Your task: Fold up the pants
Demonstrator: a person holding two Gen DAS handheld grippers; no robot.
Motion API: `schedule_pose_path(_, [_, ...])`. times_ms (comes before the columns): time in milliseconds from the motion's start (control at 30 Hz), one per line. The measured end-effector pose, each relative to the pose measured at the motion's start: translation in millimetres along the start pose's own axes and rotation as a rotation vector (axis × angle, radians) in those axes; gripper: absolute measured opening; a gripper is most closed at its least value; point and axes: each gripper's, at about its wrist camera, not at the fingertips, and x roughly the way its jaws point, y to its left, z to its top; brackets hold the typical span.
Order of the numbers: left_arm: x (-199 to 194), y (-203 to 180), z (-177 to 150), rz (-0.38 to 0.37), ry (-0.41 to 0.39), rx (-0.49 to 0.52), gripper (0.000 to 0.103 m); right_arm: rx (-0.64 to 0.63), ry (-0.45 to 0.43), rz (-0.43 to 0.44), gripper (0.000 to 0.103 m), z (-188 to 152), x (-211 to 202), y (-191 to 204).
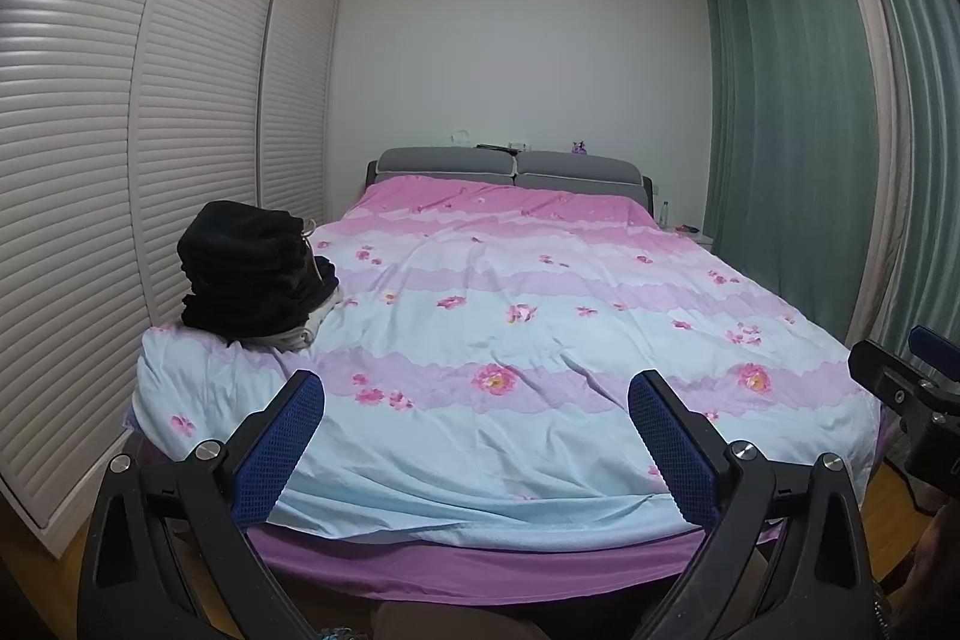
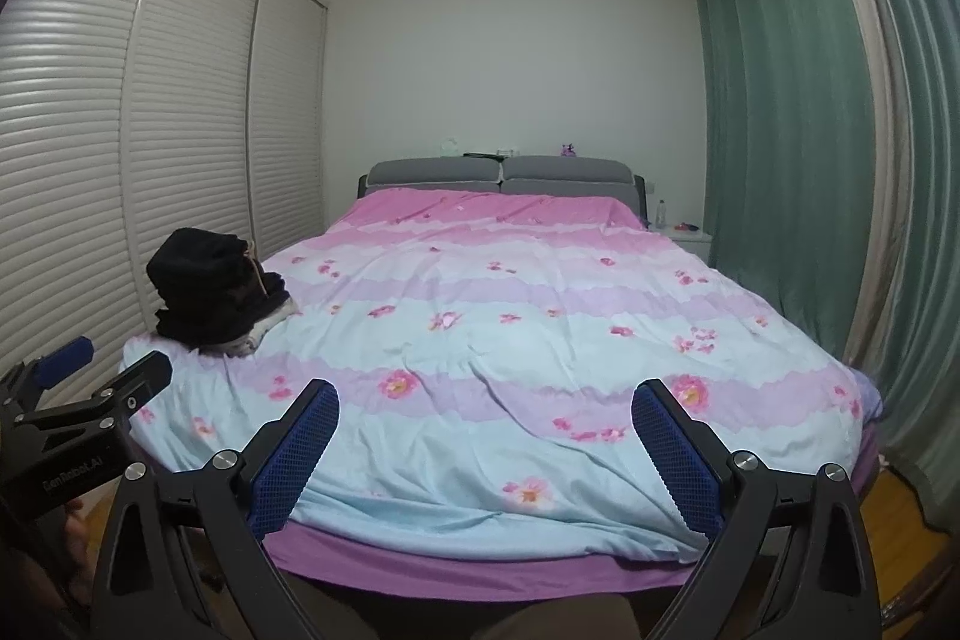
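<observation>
Pants [image 1: 252, 274]: dark heap atop pale garments, lay on the near-left corner of the bed [image 1: 540, 292], beside the louvred wardrobe doors [image 1: 150, 112]. Left gripper [image 1: 477, 436]: jaws spread wide, held nothing, hovered at the foot of the floral quilt. Right gripper [image 2: 486, 442]: likewise wide apart, empty, well apart from the heap. Green curtains [image 2: 780, 100]: hung at right.

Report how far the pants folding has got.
Done: nothing visible; the dark clothes pile sits heaped at the bed's left near corner on the floral duvet. In hand: nothing; left tongs and right tongs both hang open, empty, at the foot. Left: pick pants, spread, fold.
</observation>
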Motion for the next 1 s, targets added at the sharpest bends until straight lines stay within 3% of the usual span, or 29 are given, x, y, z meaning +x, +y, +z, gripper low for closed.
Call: schedule_pose_path(1000, [1.9, -4.1, 1.7, -0.016, 0.004, 0.014, 0.103, 0.000, -0.003, 0.000, 0.099, -1.5, 1.0, -8.4])
